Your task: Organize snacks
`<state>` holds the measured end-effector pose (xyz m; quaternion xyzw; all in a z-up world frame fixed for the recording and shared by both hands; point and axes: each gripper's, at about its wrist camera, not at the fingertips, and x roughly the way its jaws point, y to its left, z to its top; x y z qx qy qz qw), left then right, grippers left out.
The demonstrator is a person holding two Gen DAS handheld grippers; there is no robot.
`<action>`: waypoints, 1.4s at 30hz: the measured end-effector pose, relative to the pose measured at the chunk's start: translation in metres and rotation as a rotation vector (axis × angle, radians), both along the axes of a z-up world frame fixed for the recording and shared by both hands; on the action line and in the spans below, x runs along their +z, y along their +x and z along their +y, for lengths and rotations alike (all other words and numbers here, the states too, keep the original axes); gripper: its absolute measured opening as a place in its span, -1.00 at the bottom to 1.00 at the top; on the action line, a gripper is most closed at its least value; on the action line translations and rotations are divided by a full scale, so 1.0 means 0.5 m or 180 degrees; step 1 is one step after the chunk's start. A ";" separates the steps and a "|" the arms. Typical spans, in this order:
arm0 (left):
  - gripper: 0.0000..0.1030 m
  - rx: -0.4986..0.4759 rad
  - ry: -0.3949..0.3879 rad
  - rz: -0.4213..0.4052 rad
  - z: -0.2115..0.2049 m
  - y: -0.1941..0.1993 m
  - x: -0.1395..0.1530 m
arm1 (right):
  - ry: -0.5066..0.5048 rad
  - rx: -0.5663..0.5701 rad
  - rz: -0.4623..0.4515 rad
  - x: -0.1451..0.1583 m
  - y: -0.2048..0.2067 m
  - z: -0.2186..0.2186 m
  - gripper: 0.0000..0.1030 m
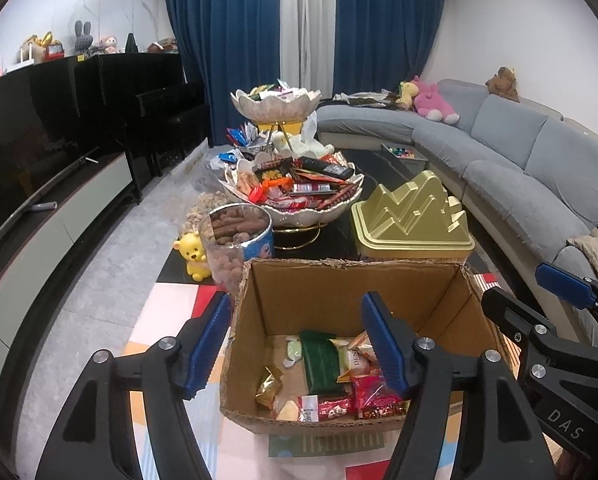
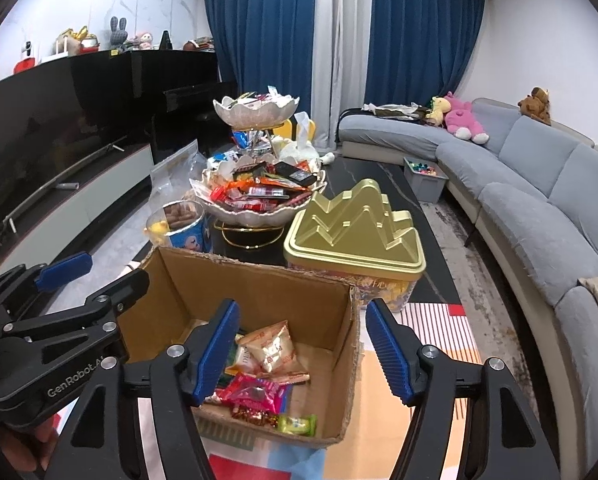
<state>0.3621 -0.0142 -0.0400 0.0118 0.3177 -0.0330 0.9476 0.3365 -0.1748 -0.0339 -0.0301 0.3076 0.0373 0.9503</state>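
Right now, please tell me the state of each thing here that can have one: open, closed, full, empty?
cardboard box: open, a few snacks at the bottom
gold tin: lid on
clear jar: no lid, nearly full
tiered bowls: heaped with snacks
left gripper: open, holding nothing
right gripper: open, holding nothing

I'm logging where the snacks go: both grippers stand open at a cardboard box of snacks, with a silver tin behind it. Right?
Not quite: the tin is gold, not silver, as the right wrist view shows. The rest holds: left gripper and right gripper stand open at the cardboard box of snacks.
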 end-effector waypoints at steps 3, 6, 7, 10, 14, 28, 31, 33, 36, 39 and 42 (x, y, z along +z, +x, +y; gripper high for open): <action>0.31 -0.0003 -0.0004 -0.0023 -0.001 -0.011 0.010 | 0.0007 -0.0004 -0.0027 0.010 -0.012 0.000 0.29; 0.31 -0.0004 -0.0009 -0.0052 0.001 -0.027 0.022 | 0.0002 -0.0003 -0.0063 0.022 -0.027 0.001 0.29; 0.32 -0.0002 -0.0009 -0.0058 0.001 -0.030 0.024 | 0.0002 -0.0002 -0.0078 0.027 -0.033 0.001 0.29; 0.33 0.0008 -0.0014 -0.0078 0.003 -0.045 0.035 | 0.0010 -0.0004 -0.0115 0.038 -0.050 0.002 0.29; 0.35 0.0024 -0.0015 -0.0116 0.007 -0.069 0.048 | 0.0011 -0.0003 -0.0153 0.051 -0.069 0.004 0.29; 0.41 0.0045 -0.0050 -0.0249 0.011 -0.178 0.104 | 0.0031 -0.0009 -0.0290 0.084 -0.162 -0.002 0.45; 0.44 0.0044 -0.0058 -0.0261 0.009 -0.202 0.112 | 0.0040 0.0000 -0.0297 0.090 -0.187 -0.004 0.45; 0.46 0.0050 -0.0057 -0.0257 0.009 -0.218 0.115 | 0.0046 -0.0006 -0.0306 0.091 -0.199 -0.005 0.45; 0.55 0.0071 -0.0039 -0.0242 0.009 -0.244 0.115 | 0.0064 -0.0029 -0.0337 0.096 -0.223 -0.008 0.57; 0.66 0.0145 -0.0037 -0.0258 0.014 -0.268 0.117 | 0.0055 -0.0027 -0.0348 0.098 -0.245 -0.007 0.57; 0.72 0.0200 -0.0059 -0.0257 0.020 -0.288 0.118 | 0.0023 -0.0018 -0.0369 0.103 -0.268 -0.005 0.57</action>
